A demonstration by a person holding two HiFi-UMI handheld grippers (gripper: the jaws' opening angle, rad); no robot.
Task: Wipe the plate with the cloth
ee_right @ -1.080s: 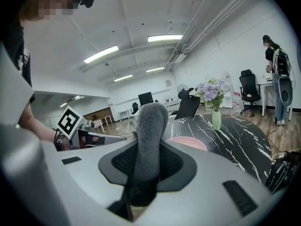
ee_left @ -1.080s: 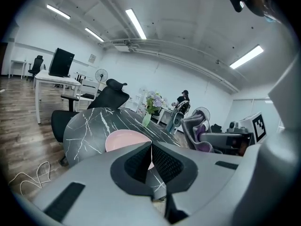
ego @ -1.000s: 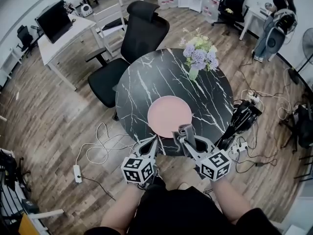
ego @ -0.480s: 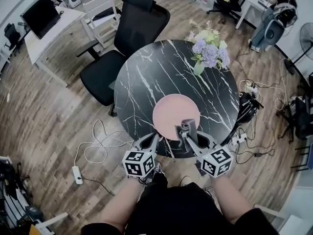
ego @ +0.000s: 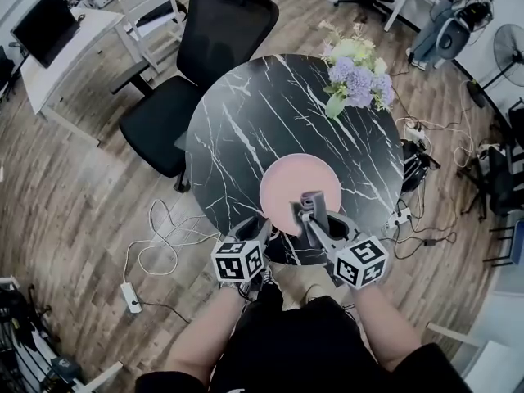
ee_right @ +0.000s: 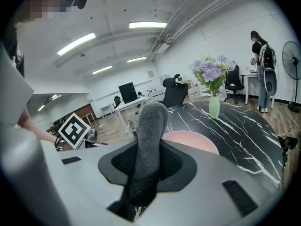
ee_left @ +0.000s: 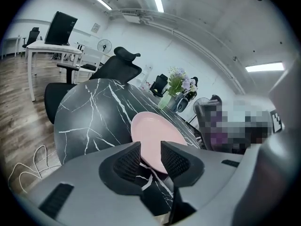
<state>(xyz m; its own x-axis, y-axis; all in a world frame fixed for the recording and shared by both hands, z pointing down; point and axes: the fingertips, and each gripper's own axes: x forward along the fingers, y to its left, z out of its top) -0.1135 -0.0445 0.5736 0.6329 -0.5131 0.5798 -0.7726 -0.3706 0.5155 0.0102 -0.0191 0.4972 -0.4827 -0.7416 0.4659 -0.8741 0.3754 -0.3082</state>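
Observation:
A pink plate (ego: 299, 178) lies on the near part of a round black marble table (ego: 246, 129). My right gripper (ego: 316, 209) is shut on a grey cloth (ego: 312, 202), which it holds upright over the plate's near edge. In the right gripper view the cloth (ee_right: 151, 121) stands up between the pads, with the plate (ee_right: 195, 141) behind it. My left gripper (ego: 259, 226) hovers at the table's near edge, left of the plate. Its jaws have just been opening. Nothing lies between them, and the plate (ee_left: 153, 133) shows through the gap of the left gripper (ee_left: 151, 149).
A green vase of purple and white flowers (ego: 356, 80) stands at the table's far right. A black office chair (ego: 196, 64) sits behind the table, with a white desk (ego: 57, 51) to its left. Cables (ego: 164, 240) and a power strip (ego: 131, 297) lie on the wooden floor.
Both grippers have moved forward and down toward the plate. The cloth now stands over the plate's near edge. The head view has shifted, so the table sits lower and closer.

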